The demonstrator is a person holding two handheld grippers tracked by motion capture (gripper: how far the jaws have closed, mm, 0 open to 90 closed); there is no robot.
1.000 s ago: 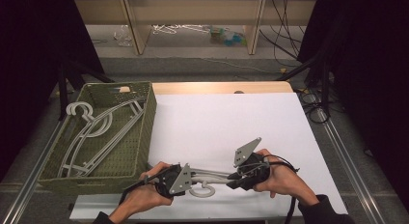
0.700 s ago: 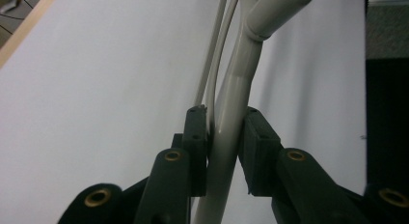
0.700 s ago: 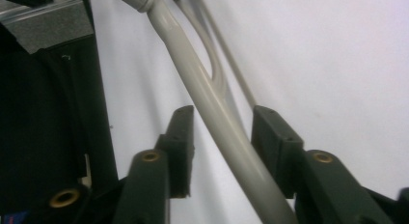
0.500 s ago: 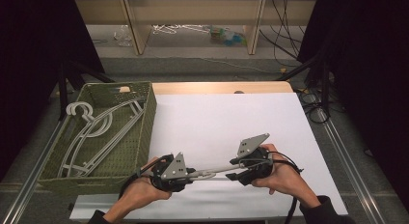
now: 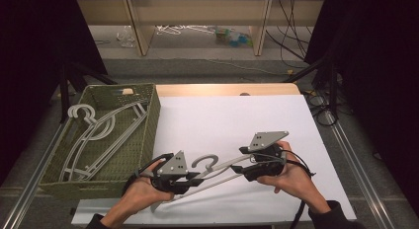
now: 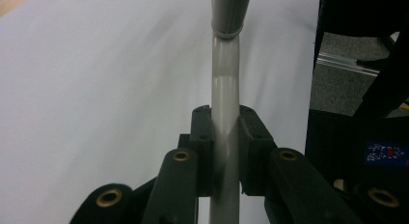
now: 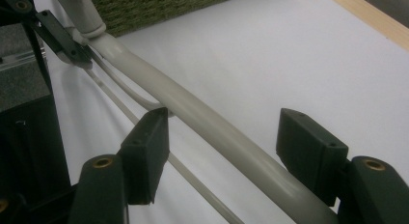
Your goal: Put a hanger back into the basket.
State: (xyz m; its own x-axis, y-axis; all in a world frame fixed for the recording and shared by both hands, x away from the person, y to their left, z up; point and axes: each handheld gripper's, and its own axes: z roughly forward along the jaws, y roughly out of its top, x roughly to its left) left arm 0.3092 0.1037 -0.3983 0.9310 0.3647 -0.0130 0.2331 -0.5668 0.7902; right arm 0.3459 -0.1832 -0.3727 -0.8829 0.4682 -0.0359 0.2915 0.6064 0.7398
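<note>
Hanger (image 5: 225, 172): smooth grey plastic, round tube arms, curved hook; held above the worktop (image 5: 237, 120), spanning both grippers.
Left gripper (image 5: 193, 178): black jaws clamped tight on a hanger arm.
Right gripper (image 5: 237, 169): jaws have just been opening; hanger arm passes between them, pads clear.
Basket (image 5: 148, 125): green woven, rectangular, beside the left jaws; holds similar hangers.

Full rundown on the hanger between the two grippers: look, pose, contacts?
The hanger is pale grey, looks like smooth plastic, with a curved hook, a thick arm and a thin lower bar. It slants across the near edge of the white table, hook upward. The left gripper is clamped on the arm. The right gripper straddles the arm with its jaws apart, having just been opening; whether the near pad touches is unclear.
</note>
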